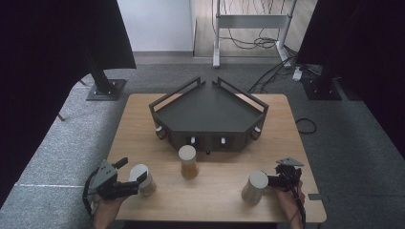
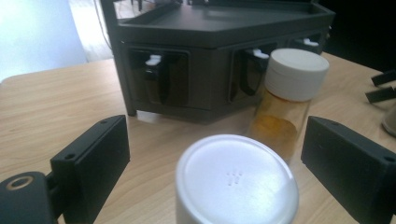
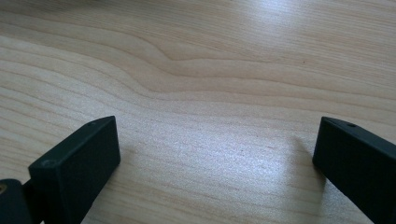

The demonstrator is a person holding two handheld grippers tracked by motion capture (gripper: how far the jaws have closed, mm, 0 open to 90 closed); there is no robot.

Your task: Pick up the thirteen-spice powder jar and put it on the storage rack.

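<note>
White-lidded jar (image 2: 237, 179) sits between left gripper's (image 2: 217, 161) open jaws.

One camera sits high up above the near edge of the wooden table (image 1: 143, 119) and looks forward and down, far enough back to take in the whole top and the grey floor around it. The second camera rides low on the left gripper (image 2: 212, 163), very close to a white-lidded jar (image 2: 237, 182), and looks across the table at the dark rack (image 2: 210, 51). The high view has that same rack, that jar and the yellow jar (image 2: 285, 107) too. The third camera rides on the right gripper (image 3: 215, 163) and looks down at bare wood from very near
</note>
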